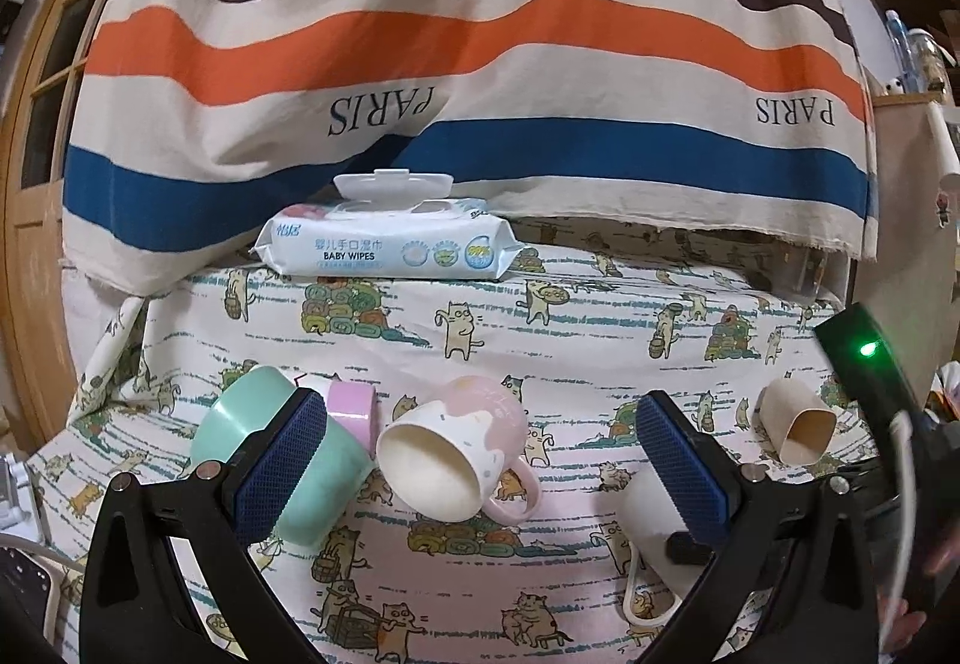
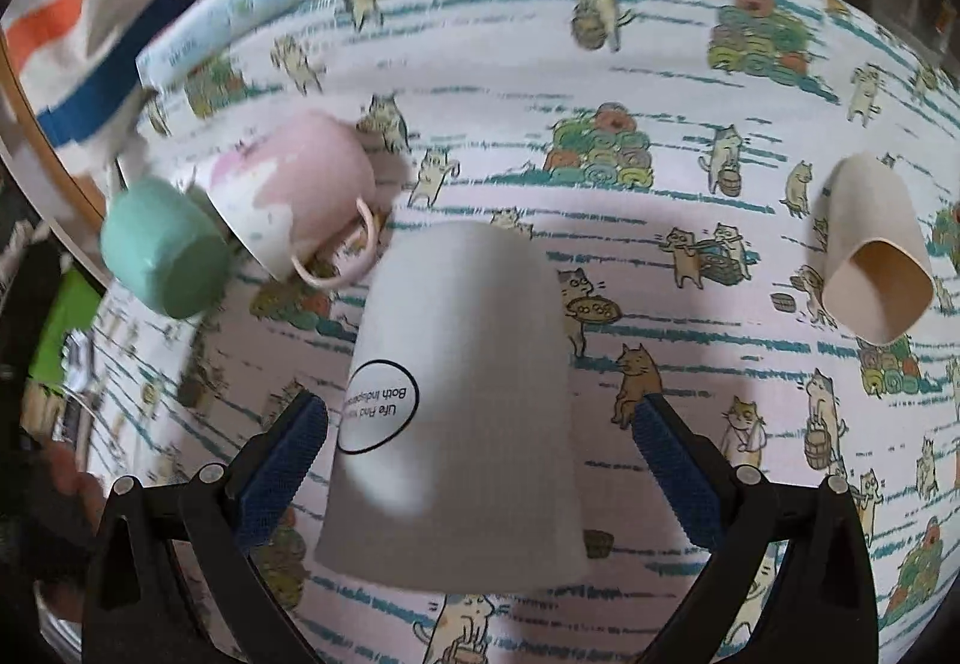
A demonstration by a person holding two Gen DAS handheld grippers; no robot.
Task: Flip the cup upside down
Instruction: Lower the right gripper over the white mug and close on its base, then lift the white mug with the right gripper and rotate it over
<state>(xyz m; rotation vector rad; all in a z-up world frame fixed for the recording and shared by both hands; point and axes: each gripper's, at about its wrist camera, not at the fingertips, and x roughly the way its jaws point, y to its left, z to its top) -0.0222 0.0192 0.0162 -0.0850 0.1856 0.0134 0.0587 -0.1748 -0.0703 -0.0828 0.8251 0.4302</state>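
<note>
A white cup [image 2: 462, 406] with a black circle label stands upside down on the cat-print cloth, between the fingers of my open right gripper [image 2: 480, 460], which do not touch it. It also shows in the left wrist view [image 1: 654, 526], partly behind the right finger. My left gripper [image 1: 480, 460] is open and empty. A pink and white mug [image 1: 459, 448] lies on its side between its fingers, mouth toward the camera; it also shows in the right wrist view [image 2: 300, 190].
A mint green cup [image 1: 264, 442] lies on its side at left, also in the right wrist view [image 2: 165, 250]. A pink cup [image 1: 354, 409] lies behind it. A tan paper cup [image 1: 798, 424] [image 2: 876, 256] lies at right. A baby wipes pack [image 1: 384, 244] sits at the back.
</note>
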